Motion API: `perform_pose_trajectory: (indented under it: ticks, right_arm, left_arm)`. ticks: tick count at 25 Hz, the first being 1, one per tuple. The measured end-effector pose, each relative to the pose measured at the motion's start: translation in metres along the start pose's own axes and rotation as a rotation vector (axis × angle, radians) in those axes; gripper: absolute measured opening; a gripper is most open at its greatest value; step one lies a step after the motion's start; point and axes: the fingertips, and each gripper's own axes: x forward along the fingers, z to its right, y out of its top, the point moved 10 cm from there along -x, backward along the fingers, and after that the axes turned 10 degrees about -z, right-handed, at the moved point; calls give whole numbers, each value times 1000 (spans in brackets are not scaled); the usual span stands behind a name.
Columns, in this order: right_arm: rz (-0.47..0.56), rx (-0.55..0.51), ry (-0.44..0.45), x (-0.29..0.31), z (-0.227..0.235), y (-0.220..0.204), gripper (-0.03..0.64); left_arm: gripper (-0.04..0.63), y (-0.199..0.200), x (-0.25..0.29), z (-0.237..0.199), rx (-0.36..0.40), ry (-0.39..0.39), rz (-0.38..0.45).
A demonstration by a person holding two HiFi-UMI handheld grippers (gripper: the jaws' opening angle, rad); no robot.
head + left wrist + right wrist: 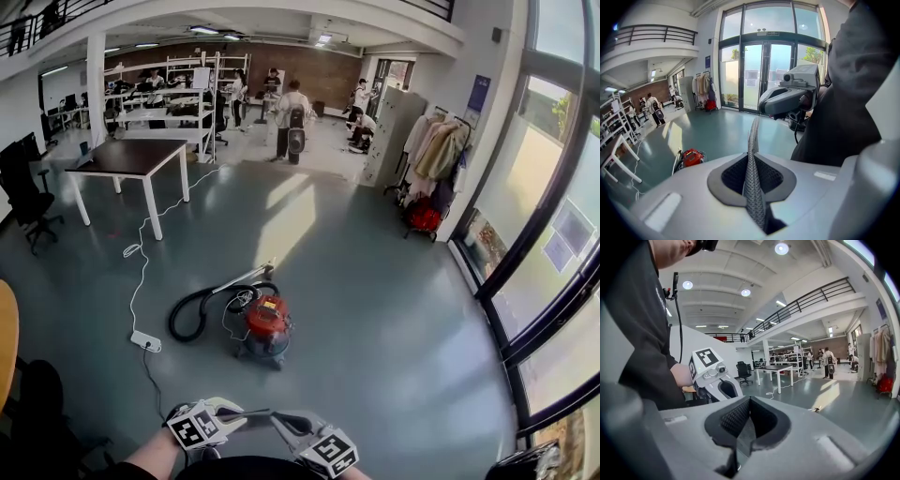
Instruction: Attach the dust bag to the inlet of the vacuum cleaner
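The red vacuum cleaner (267, 323) stands on the grey floor ahead of me, with its black hose (192, 309) looped to its left. It also shows small in the left gripper view, where the vacuum cleaner (692, 157) sits far beyond the jaws. No dust bag is in any view. Both grippers are held close to my body at the head view's bottom edge, tips facing each other. My left gripper (246, 413) (753, 129) is shut with nothing seen between its jaws. My right gripper (284, 424) (748, 423) is shut and empty too.
A white power strip (145, 340) and its cable lie left of the vacuum. A dark-topped table (131, 157) and an office chair (23, 197) stand at the back left. A coat rack (433, 159) is by the glass wall on the right. Several people stand far back.
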Motion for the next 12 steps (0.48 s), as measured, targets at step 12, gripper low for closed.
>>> perform_pose_trajectory:
  ticks: [12]
  right_arm:
    - [-10, -9, 26, -30, 30, -18, -6]
  left_arm:
    - [43, 31, 23, 16, -24, 28, -13]
